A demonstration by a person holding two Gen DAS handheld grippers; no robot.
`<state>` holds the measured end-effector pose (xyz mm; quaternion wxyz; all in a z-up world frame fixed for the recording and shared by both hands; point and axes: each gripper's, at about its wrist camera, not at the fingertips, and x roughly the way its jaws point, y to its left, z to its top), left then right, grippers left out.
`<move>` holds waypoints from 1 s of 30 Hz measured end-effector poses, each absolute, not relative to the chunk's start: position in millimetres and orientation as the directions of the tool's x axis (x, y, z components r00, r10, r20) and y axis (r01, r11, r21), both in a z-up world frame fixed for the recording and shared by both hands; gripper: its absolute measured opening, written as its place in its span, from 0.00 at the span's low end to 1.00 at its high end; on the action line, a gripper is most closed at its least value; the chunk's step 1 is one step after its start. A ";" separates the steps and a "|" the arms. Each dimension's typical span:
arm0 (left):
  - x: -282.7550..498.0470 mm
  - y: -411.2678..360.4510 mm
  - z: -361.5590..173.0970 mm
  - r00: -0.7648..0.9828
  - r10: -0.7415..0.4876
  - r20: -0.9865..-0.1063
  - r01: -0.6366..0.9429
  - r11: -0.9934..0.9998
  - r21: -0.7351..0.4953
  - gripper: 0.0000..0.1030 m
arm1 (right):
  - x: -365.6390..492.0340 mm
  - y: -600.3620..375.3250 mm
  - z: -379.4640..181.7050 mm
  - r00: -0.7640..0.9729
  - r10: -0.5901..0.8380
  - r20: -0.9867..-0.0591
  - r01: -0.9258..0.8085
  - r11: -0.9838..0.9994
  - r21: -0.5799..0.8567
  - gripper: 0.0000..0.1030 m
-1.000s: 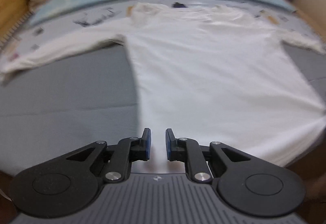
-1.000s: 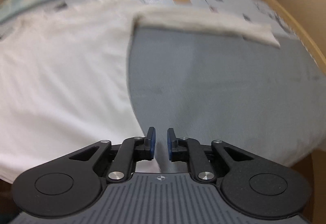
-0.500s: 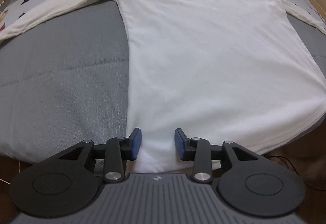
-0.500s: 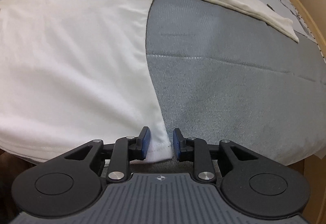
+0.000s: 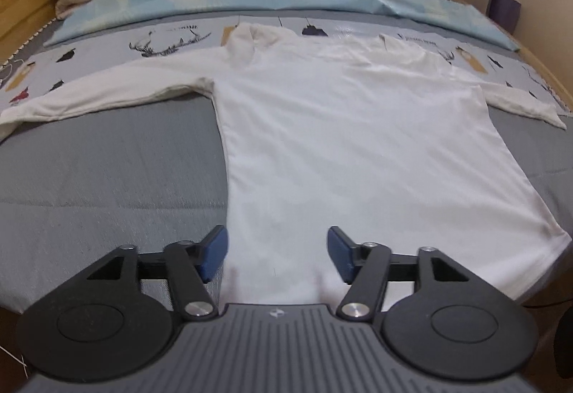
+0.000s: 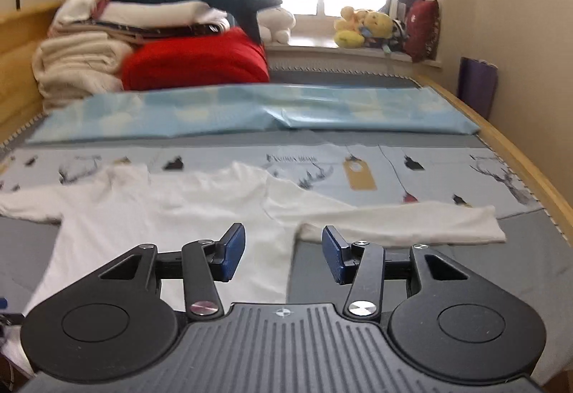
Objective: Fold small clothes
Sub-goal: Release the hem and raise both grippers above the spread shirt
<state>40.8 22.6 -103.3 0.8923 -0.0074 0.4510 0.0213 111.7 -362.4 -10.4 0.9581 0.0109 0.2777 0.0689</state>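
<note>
A white long-sleeved shirt (image 5: 351, 149) lies flat on the grey bed, collar far, sleeves spread to both sides. My left gripper (image 5: 275, 253) is open and empty, above the shirt's near hem at its left corner. In the right wrist view the shirt (image 6: 172, 214) lies ahead with its right sleeve (image 6: 412, 221) stretched rightward. My right gripper (image 6: 283, 250) is open and empty, raised above the shirt's right side edge near the armpit.
A light blue sheet (image 6: 250, 110) and a printed sheet (image 6: 429, 167) lie beyond the shirt. Folded cream blankets (image 6: 75, 67) and a red bundle (image 6: 197, 60) are stacked at the bed's head. A wooden bed rail (image 6: 519, 164) runs along the right side.
Both grippers opened wide and let go of the shirt's bottom hem corners. Both pulled back and tilted up, the right one more, so the bed's head and window show.
</note>
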 end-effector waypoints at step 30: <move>119.0 66.2 -35.7 0.716 0.159 -0.680 -0.219 0.976 -0.003 0.50 | 146.5 -305.2 -33.1 0.812 0.117 -0.572 -0.095 0.993 0.068 0.47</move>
